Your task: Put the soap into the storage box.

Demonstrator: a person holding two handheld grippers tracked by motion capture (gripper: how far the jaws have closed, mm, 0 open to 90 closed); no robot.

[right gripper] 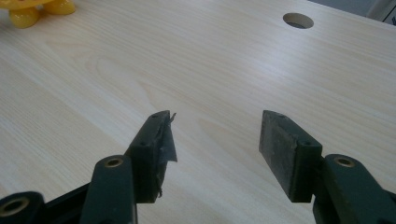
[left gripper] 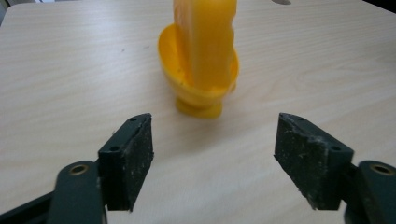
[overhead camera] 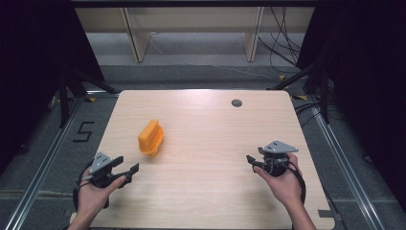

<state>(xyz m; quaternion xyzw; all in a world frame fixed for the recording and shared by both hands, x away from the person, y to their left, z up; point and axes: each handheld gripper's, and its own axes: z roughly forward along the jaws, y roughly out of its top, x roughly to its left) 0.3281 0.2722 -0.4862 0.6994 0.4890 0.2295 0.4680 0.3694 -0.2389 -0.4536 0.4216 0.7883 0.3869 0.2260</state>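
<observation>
Table: pale wood | yellow plastic toy stands left of centre, just ahead of my left tongs, empty, spread wide | right tongs well apart, empty, spread | likely light, rigid, slick; I'd pinch its upright slab's flat faces

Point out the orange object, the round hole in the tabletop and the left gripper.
orange object [overhead camera: 151, 137]: high view, its upper block.
round hole [overhead camera: 236, 102]: high view, its centre.
left gripper [overhead camera: 127, 167]: high view, midway between its open jaws.
</observation>
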